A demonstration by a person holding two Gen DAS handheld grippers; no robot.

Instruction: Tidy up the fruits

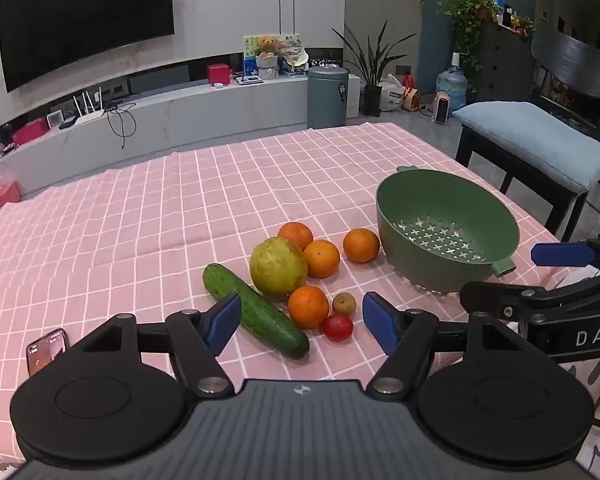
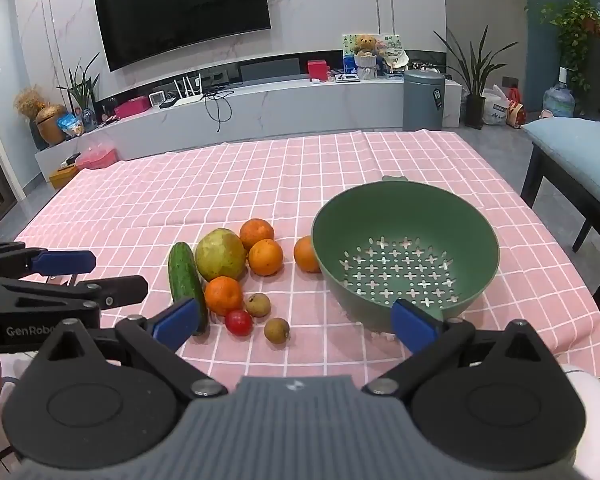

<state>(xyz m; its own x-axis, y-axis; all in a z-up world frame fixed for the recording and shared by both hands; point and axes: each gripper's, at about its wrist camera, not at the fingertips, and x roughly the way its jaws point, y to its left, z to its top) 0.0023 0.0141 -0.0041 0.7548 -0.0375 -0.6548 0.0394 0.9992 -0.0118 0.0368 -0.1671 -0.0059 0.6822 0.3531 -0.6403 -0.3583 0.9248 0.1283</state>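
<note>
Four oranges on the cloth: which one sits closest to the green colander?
The lone orange right beside the colander, its edge hidden behind the colander's rim in the right wrist view. The other three cluster around the big yellow-green fruit.

Desk [image 2: 340,160] under pink checked cloth [image 2: 240,184], bearing green colander [image 2: 476,280], cucumber [image 2: 184,276], pear [image 2: 220,254], four oranges [image 2: 265,257], tomato [image 2: 238,322], phone [image 1: 46,350].

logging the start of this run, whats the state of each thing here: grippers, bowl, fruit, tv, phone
left gripper: open, holding nothing
right gripper: open, holding nothing
green colander bowl: upright, empty
cucumber: lying flat on the cloth
four oranges: on the cloth, none in the bowl
small red fruit: on the cloth, whole
tv: screen dark
phone: screen lit
</note>
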